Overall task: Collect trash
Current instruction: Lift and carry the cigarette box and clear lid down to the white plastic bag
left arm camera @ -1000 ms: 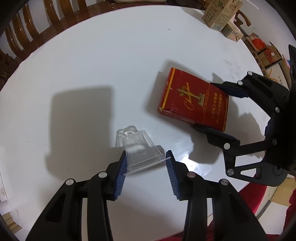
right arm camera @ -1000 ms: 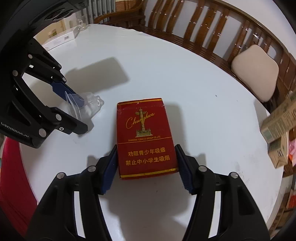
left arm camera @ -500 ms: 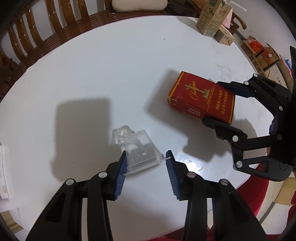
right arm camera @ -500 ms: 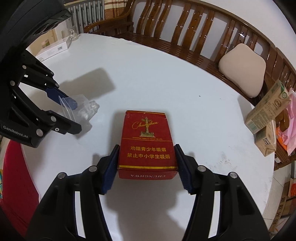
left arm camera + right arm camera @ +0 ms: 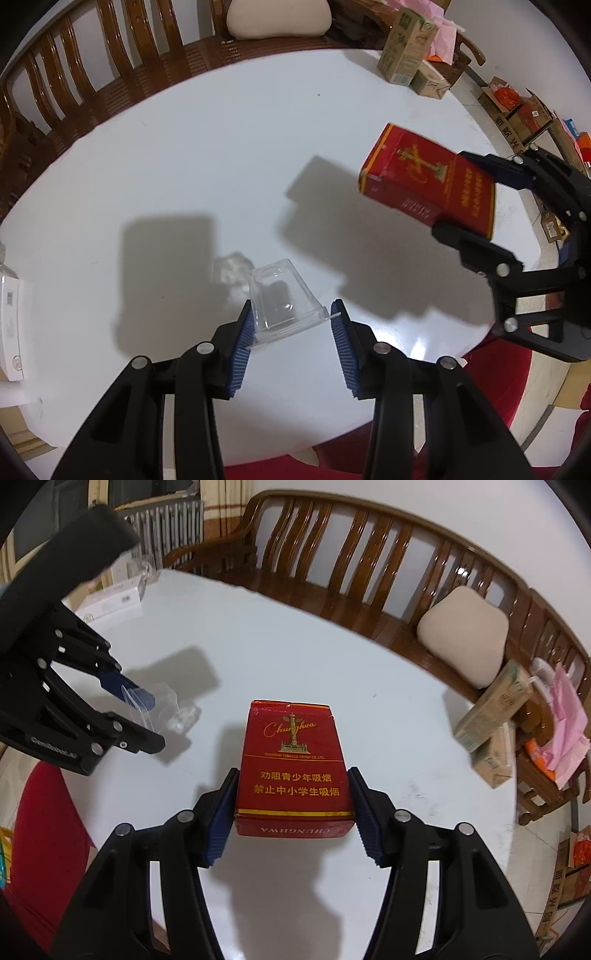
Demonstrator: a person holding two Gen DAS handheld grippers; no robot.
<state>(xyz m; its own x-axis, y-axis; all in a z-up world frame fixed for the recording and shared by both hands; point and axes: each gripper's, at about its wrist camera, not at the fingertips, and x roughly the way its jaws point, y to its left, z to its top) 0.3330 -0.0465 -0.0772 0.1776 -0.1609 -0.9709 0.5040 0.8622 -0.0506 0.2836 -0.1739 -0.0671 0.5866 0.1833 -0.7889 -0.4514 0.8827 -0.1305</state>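
A red cigarette pack (image 5: 291, 753) with gold lettering hangs above the white round table (image 5: 295, 646), and my right gripper (image 5: 292, 775) is shut on its lower sides. In the left wrist view the cigarette pack (image 5: 417, 173) floats at the right in my right gripper (image 5: 452, 192), casting a shadow on the table (image 5: 184, 166). My left gripper (image 5: 291, 310) is shut on the flange of a clear plastic blister shell (image 5: 280, 295), also lifted off the tabletop. From the right wrist, the clear plastic shell (image 5: 166, 701) shows at the left in my left gripper (image 5: 151, 720).
A wooden bench (image 5: 369, 572) with a beige cushion (image 5: 465, 631) curves behind the table. Two drink cartons (image 5: 491, 716) stand at the table's far right edge. A white box (image 5: 13, 328) lies at the left edge. A red seat (image 5: 40, 830) sits below the near edge. Cardboard boxes (image 5: 517, 107) crowd the floor.
Both grippers have risen off the table with their loads. The cigarette pack has left the tabletop and tilted up; the plastic shell has lifted too. Shadows have spread apart from both things.
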